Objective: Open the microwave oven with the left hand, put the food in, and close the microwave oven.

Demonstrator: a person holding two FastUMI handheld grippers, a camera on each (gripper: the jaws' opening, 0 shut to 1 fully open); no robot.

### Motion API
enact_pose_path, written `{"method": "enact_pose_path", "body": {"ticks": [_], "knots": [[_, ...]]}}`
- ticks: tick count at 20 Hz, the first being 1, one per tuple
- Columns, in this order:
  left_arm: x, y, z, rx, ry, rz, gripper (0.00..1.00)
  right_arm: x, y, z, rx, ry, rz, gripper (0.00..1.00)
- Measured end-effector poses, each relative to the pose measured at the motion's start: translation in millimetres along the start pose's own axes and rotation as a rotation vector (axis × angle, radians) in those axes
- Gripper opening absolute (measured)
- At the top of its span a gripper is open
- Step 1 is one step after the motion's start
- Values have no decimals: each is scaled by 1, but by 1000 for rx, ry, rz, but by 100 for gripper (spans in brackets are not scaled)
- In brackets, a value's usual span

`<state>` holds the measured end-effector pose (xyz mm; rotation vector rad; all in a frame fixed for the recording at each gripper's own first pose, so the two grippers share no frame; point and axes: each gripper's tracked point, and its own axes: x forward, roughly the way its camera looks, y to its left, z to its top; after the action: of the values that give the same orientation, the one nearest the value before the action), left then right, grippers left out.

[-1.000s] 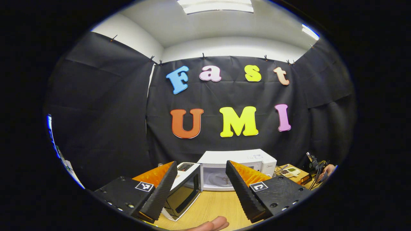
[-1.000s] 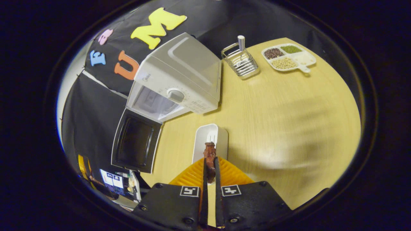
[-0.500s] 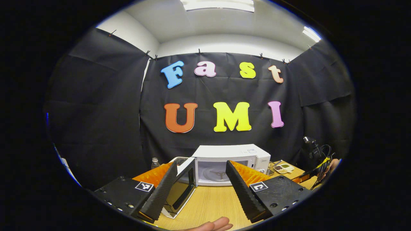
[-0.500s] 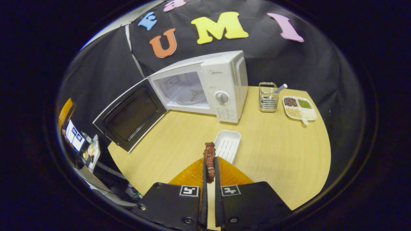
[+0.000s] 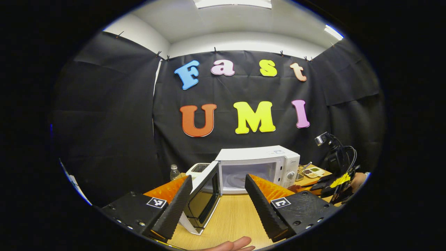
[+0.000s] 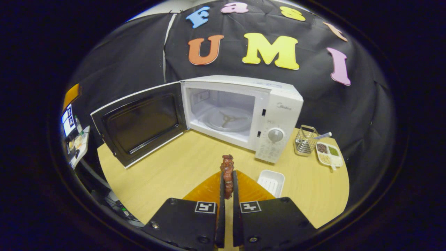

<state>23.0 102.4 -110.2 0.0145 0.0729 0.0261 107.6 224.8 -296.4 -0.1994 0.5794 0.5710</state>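
White microwave (image 6: 244, 115) stood on the wooden table (image 6: 167, 174), its door (image 6: 139, 122) swung wide to the microwave's left, cavity and turntable exposed. My right gripper (image 6: 227, 174) was clamped on a brown piece of food (image 6: 227, 167), both fingers pressing it, held in front of the microwave and above the table. My left gripper (image 5: 217, 188) had its jaws well apart, gripping nothing, facing the microwave (image 5: 258, 167) from the door side. White tray (image 6: 271, 181) lay in front of the microwave's dial panel.
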Motion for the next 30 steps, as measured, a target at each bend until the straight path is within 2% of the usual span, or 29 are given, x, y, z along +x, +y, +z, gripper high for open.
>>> {"method": "enact_pose_path", "body": {"ticks": [3,6,10,15,21,25,27,30], "knots": [[-3,8,-7,-14,9,2,93,38,19,18,-8,-88,7,12],[0,19,-10,-14,7,14,93,74,41,39,-23,-195,47,12],[2,32,-19,-24,23,22,93,116,50,52,55,-236,11,12],[3,35,-28,-19,61,5,93,156,58,80,273,-336,-42,12],[0,34,-16,-24,-3,5,93,207,62,95,661,-388,-151,12],[2,27,-17,-32,-15,-19,93,238,59,99,840,-401,-210,12],[4,28,-18,-48,-12,-8,92,251,49,104,867,-418,-264,12],[9,15,-22,-76,-1,-39,92,271,40,107,997,-436,-285,12]]}}
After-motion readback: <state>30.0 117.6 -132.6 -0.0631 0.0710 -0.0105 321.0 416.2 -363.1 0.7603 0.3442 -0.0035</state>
